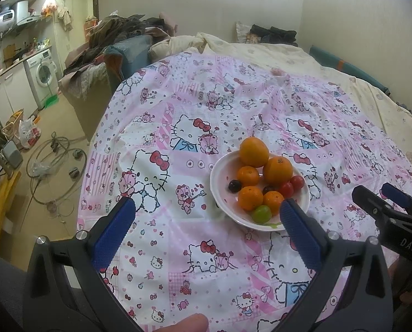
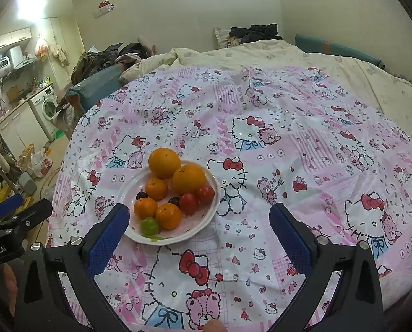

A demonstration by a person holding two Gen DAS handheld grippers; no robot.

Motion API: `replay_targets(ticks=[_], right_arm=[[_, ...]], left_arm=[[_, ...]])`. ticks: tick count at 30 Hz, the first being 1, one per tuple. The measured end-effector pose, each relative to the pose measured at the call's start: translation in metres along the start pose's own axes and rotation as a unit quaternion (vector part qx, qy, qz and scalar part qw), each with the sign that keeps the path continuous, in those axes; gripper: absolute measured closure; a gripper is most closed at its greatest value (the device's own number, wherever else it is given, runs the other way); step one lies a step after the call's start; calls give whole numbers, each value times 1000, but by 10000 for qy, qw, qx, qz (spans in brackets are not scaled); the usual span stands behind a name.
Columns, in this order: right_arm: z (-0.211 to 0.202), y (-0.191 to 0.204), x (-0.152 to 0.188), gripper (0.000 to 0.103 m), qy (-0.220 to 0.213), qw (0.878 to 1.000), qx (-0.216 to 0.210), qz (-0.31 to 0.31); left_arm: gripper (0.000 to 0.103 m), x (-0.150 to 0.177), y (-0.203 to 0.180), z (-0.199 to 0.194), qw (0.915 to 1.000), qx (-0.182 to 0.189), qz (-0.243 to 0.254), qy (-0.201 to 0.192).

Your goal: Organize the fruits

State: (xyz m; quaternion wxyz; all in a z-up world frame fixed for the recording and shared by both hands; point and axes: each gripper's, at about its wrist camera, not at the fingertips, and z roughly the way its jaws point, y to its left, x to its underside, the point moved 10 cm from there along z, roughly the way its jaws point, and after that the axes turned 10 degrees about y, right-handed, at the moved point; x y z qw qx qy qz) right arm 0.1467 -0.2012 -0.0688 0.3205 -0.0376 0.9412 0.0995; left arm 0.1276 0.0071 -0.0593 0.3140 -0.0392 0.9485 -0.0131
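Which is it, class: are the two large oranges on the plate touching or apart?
Touching. In the right wrist view the rear large orange overlaps the front large orange with no gap showing; the left wrist view agrees.

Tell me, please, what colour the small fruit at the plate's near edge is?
Green, seen best in the right wrist view.

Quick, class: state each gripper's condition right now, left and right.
Left gripper: open, holding nothing, hovering near the white round plate of fruit.
Right gripper: open, holding nothing.
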Motion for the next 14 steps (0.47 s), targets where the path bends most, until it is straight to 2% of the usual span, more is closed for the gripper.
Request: replay_targets(ticks=[14], right_arm=[[-1,1,-1,0,-6,10000,-18,-4]], left_arm=[[0,0,1,-1,10000,15,-9,-15]])
